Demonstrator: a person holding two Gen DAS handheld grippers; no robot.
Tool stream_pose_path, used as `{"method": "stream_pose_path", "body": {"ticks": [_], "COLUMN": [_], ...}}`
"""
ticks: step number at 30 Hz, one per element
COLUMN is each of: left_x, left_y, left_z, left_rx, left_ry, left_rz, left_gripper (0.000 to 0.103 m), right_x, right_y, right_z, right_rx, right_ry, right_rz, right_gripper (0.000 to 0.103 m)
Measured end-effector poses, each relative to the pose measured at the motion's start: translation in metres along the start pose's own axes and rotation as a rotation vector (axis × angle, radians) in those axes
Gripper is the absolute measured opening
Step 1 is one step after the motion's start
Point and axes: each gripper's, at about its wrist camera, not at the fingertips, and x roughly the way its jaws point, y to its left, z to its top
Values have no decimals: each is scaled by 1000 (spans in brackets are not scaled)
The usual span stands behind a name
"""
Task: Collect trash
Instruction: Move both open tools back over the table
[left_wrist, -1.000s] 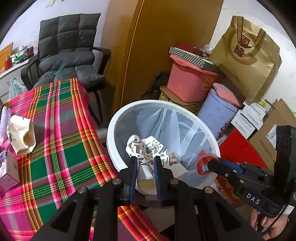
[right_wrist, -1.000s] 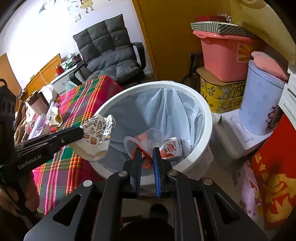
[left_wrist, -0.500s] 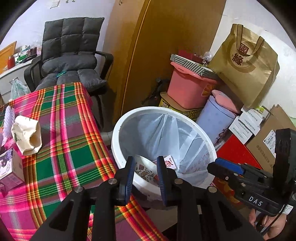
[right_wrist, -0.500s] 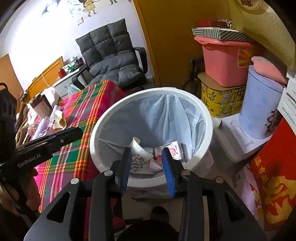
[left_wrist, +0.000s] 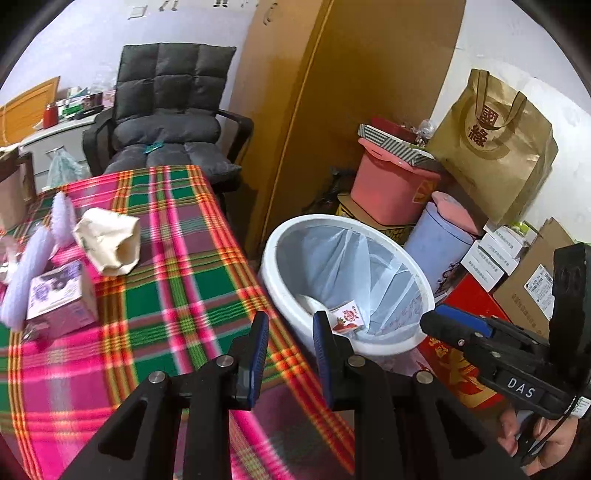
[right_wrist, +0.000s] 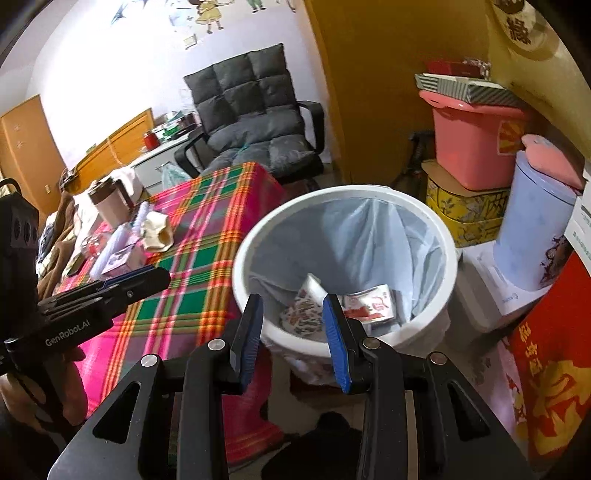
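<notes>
LEFT WRIST: left hand-held gripper (left_wrist: 289, 326) parted, empty; crumpled paper cup (left_wrist: 109, 242) remains on worktop (left_wrist: 177, 280) | RIGHT WRIST: right hand-held gripper (right_wrist: 293, 314) parted, empty; printed cup (right_wrist: 304, 314) and carton (right_wrist: 371, 304) inside waste bin (right_wrist: 258, 236); collection judged partly complete.

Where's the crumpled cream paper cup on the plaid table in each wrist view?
Left wrist: crumpled cream cup sits left of centre on the plaid cloth, beside a purple box.
Right wrist: same cup, small, at mid-left.
Shared landmark: white bin, right of the table.
</notes>
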Motion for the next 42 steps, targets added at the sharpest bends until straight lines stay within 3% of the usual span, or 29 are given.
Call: {"method": "stream_pose_path", "body": {"ticks": [17,42], "left_x": [-55,-95], "left_y": [30,67], "left_z": [-36,-68], "left_rx": [-38,-83], "left_ry": [-52,-74], "left_rz": [114,248], "left_gripper": [24,24], "right_x": [-8,2], "right_y": [42,90], "right_z": [-9,-22], "right_rx": [-92,-177], "right_ry": [-16,54], "right_rz": [77,204], "right_gripper": [36,36]}}
